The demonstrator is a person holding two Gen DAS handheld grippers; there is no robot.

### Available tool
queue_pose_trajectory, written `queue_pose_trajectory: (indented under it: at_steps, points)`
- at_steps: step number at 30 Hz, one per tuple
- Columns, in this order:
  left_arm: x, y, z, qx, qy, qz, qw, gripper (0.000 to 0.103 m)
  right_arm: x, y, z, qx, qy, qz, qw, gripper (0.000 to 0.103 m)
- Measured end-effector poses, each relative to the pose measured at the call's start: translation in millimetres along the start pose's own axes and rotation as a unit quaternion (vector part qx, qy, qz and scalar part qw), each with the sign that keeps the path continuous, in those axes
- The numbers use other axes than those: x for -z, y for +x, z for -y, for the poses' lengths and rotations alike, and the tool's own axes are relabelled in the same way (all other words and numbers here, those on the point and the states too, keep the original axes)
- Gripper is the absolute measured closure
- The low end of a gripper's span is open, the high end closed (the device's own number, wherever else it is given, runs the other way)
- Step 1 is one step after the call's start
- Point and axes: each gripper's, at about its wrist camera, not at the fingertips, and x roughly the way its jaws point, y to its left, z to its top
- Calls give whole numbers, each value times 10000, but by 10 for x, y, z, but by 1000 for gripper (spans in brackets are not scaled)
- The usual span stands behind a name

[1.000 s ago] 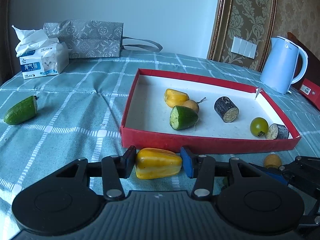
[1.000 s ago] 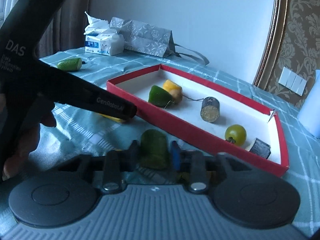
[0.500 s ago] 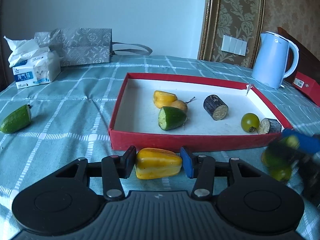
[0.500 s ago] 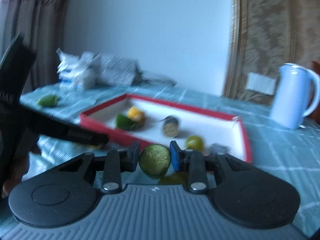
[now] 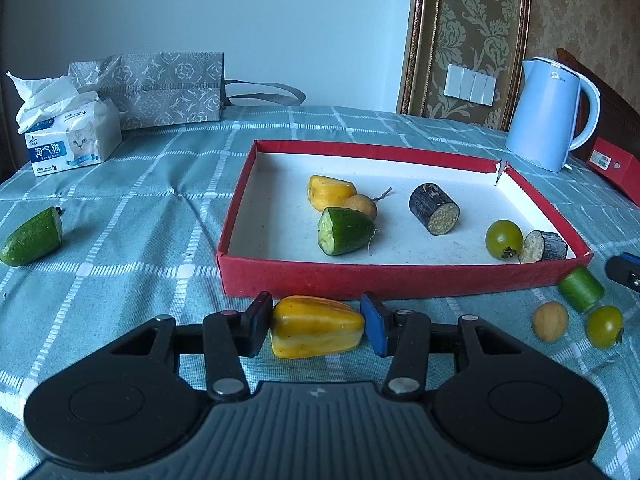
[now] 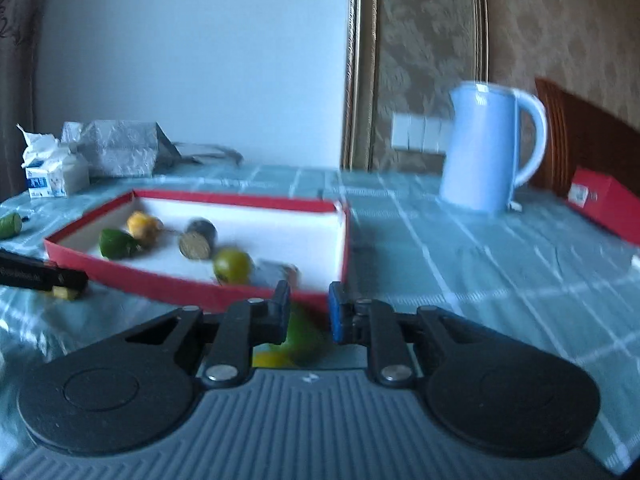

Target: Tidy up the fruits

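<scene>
Yellow pepper piece [image 5: 318, 327] lying crosswise, clamped end to end in left gripper [image 5: 316, 326] jaws, right jaws clenched

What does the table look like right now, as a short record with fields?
Left hand-held gripper: shut on yellow pepper piece, in front of red box
Right hand-held gripper: shut on green piece, blurred
Inside box: six pieces, including eggplant chunk
Loose on cloth: cucumber end, brown fruit, green tomato
</scene>
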Motion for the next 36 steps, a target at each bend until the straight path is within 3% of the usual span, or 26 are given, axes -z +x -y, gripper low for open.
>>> queue_pose_trajectory:
  at_steps: [2,6,9,13,15,17,28,31,36]
  points:
    - [1,3,1,-3,10,-4,10000,55,48,-25,116,23,49,-46,10000,80]
    - [9,-2,16,-27,48,9,10000,55,108,-73,277,-294,141,-118,9994,60]
    - [8,2,14,-20,40,6,10000,55,136,-84,264,-520,114,-241,9983,58]
    - [7,5,16,-19,42,4,10000,55,152,-152,218,-500,-103,-206,9985,57]
    - [7,6,22,-27,62,7,10000,55,167,-225,221,-589,-68,-229,9980,44]
    - [8,6,27,-27,76,8,10000,55,189,-259,210,-758,-12,-274,9967,40]
    - [6,0,18,-2,51,-6,10000,55,178,-126,-158,-937,-607,-578,9921,42]
    - [6,-2,16,0,51,-7,10000,55,177,-36,-188,-975,-625,-832,9898,43]
    - [7,0,22,-10,74,-1,10000,55,187,-1,-275,-1050,-726,-944,9873,71]
